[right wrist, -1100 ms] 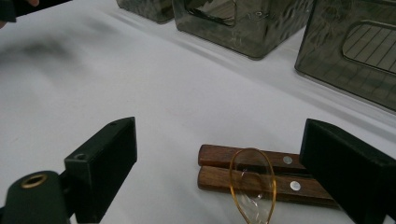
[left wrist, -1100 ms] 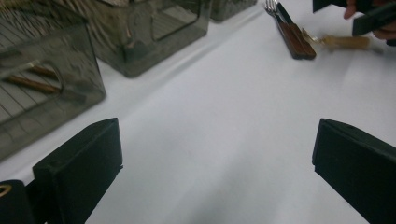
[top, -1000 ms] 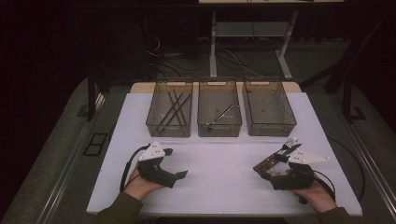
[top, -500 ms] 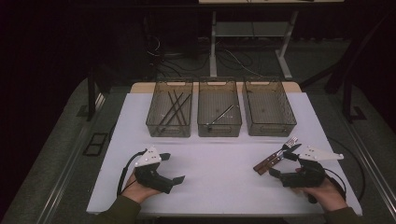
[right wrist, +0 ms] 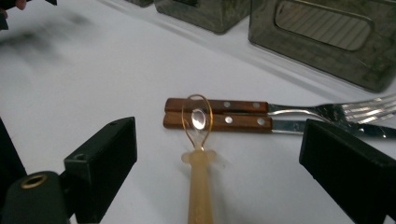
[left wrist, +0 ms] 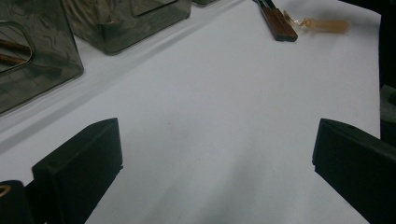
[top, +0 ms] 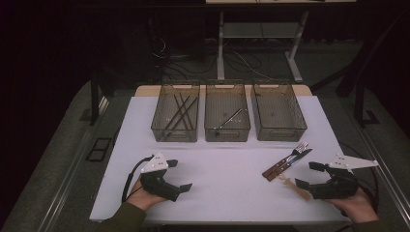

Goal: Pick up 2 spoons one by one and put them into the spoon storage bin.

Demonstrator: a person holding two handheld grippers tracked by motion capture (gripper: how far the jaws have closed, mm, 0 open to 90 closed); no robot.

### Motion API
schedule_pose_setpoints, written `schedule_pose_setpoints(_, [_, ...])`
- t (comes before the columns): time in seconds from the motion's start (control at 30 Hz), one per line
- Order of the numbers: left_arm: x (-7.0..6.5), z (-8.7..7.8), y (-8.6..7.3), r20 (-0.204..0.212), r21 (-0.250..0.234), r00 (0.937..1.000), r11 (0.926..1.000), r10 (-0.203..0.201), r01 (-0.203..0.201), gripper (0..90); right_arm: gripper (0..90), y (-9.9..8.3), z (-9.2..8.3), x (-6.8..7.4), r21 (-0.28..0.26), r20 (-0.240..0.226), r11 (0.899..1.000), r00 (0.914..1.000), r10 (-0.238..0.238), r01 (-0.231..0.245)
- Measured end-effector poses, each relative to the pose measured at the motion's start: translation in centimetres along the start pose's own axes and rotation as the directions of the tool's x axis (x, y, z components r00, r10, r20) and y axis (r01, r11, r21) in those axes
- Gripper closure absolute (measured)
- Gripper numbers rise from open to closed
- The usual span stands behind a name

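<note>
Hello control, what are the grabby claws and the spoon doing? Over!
Left gripper open, hovering over bare table. Right gripper open, jaws either side of clear spoon, not closed. Fork and knife lie just beyond spoon. Over.

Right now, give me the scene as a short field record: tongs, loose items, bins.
left tongs: open, holding nothing, above bare table
right tongs: open, holding nothing, aimed at the loose items
amber spoon: clear plastic, flat on the table, bowl end at the wooden handles
fork: wooden handle, flat on the table
knife: wooden handle, lies beside the fork
left bin: several dark sticks inside
middle bin: one slim metal utensil inside
right bin: looks empty
</note>
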State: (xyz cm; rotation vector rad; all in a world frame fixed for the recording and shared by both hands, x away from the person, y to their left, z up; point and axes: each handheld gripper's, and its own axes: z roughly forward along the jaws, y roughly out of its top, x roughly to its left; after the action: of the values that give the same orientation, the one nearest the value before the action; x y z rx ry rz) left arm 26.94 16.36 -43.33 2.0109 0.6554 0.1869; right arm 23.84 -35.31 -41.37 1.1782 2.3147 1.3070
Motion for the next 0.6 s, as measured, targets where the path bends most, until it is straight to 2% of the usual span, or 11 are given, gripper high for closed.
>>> schedule_pose_setpoints(0.37, [0.0, 0.1, 0.0, -0.001, 0.007, 1.0, 1.0, 0.004, -0.004, 0.2, 11.5, -1.4, -0.7, -0.4, 0.088, 0.015, 0.996, 0.9998, -0.009, 0.008])
schedule_pose_setpoints(0.4, [0.0, 0.1, 0.0, 0.0, 0.008, 1.0, 1.0, 0.006, -0.006, 0.2, 15.1, -1.5, -0.7, -0.4, 0.102, 0.016, 0.995, 0.9999, -0.007, 0.006])
schedule_pose_setpoints(0.57, [0.0, 0.1, 0.0, -0.001, 0.007, 1.0, 1.0, 0.004, -0.004, 0.2, 17.7, -1.7, -0.5, -0.5, 0.136, 0.018, 0.991, 0.9998, -0.012, 0.009])
schedule_pose_setpoints(0.6, [0.0, 0.1, 0.0, -0.001, 0.007, 1.0, 1.0, 0.006, -0.006, 0.2, 20.8, -1.7, -0.5, -0.5, 0.142, 0.015, 0.99, 0.9998, -0.01, 0.008])
